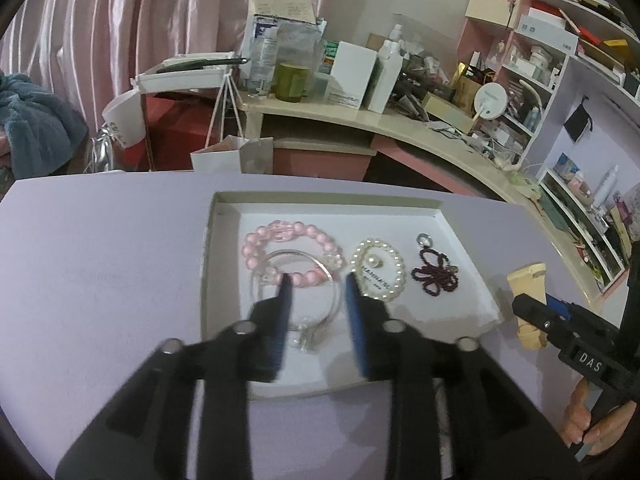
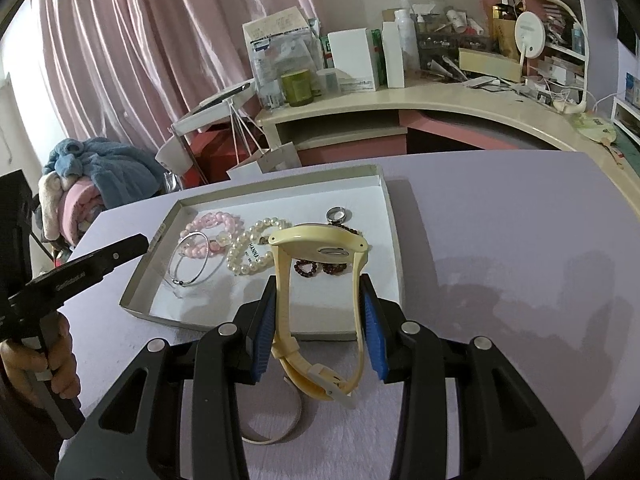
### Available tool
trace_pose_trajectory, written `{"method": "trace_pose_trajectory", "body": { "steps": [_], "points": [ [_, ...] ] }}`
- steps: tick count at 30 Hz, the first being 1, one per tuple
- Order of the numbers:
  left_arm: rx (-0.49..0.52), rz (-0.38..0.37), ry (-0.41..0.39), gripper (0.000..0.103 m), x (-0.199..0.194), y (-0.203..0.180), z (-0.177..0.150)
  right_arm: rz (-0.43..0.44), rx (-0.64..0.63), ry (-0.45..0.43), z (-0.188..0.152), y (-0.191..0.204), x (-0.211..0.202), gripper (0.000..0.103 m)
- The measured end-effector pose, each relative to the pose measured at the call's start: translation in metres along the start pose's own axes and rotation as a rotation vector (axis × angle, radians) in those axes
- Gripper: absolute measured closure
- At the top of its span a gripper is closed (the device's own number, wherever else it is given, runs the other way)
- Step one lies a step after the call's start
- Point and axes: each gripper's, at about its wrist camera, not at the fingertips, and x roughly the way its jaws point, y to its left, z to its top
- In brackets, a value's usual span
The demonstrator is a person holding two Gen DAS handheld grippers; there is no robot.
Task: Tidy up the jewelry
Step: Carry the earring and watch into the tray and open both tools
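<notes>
The right gripper (image 2: 320, 300) was seen clamped on a cream wristwatch (image 2: 320, 248), its blue pads (image 2: 370, 320) pressed against the two sides of the strap, so that the watch was held upright with its face tipped forward over the near edge of the shallow box (image 2: 390, 216). The buckled end of the strap hung down between the fingers, above a metal bangle (image 2: 280, 432) that lay on a white cloth (image 2: 352, 440) under the gripper. The left gripper (image 1: 318, 280) was held parted and nothing was gripped by it; its fingertips were poised over the box, one of them in front of the pink bead bracelet (image 1: 280, 236) and the thin silver bangle (image 1: 296, 296) that overlapped it. Whether those pieces were touched could not be told. Inside the box, a pearl bracelet (image 1: 378, 270) was laid just beside the pink one, and a dark red beaded piece (image 1: 436, 274) with a silver ring (image 1: 424, 239) at its far end was placed to the right of the pearls. The box rested on a lilac table (image 1: 100, 264).
</notes>
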Motion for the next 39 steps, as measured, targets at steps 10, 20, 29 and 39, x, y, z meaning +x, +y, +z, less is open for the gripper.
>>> {"method": "trace_pose_trajectory", "body": {
  "steps": [10, 20, 29, 39],
  "points": [
    [0.007, 0.031, -0.056, 0.049, -0.024, 0.011, -0.008, 0.001, -0.041, 0.002, 0.005, 0.020, 0.009, 0.063],
    [0.007, 0.031, -0.053, 0.045, -0.025, 0.014, -0.010, -0.006, -0.067, 0.010, 0.005, 0.030, 0.013, 0.063],
    [-0.003, 0.039, -0.052, 0.040, -0.030, 0.025, -0.018, -0.022, -0.014, -0.048, 0.037, 0.027, 0.030, 0.062],
    [0.017, 0.046, -0.053, 0.034, -0.033, 0.025, -0.023, -0.135, -0.024, 0.081, 0.044, 0.026, 0.100, 0.062]
  ]
}}
